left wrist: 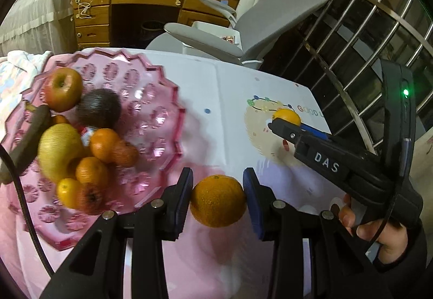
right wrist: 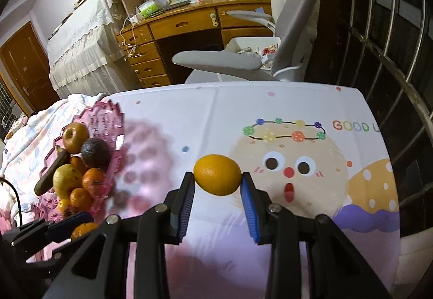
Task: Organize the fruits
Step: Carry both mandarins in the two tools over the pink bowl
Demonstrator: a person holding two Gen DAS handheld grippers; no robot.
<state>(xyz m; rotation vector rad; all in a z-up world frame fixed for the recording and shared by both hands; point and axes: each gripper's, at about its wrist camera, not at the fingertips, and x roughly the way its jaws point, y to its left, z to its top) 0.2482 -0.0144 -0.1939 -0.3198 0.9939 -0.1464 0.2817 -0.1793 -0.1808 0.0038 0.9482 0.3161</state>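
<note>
A pink glass fruit bowl (left wrist: 151, 109) stands at the table's left and holds an apple (left wrist: 62, 89), a pear (left wrist: 58, 151), a dark avocado (left wrist: 98, 108), a dark banana (left wrist: 27, 136) and several tangerines. My left gripper (left wrist: 217, 200) is shut on an orange (left wrist: 217, 200), just right of the bowl's near rim. My right gripper (right wrist: 217, 185) is shut on a yellow-orange citrus (right wrist: 217, 174) above the cartoon face; it also shows in the left wrist view (left wrist: 287, 116). The bowl (right wrist: 115, 120) and left gripper's orange (right wrist: 82, 230) show in the right wrist view.
The table (right wrist: 211, 120) has a white cloth with a cartoon face (right wrist: 289, 161). A grey office chair (right wrist: 270, 55) stands past its far edge, a wooden desk (left wrist: 140, 1) behind it. A metal railing (left wrist: 373, 41) runs along the right. Bedding (right wrist: 35, 125) lies left of the bowl.
</note>
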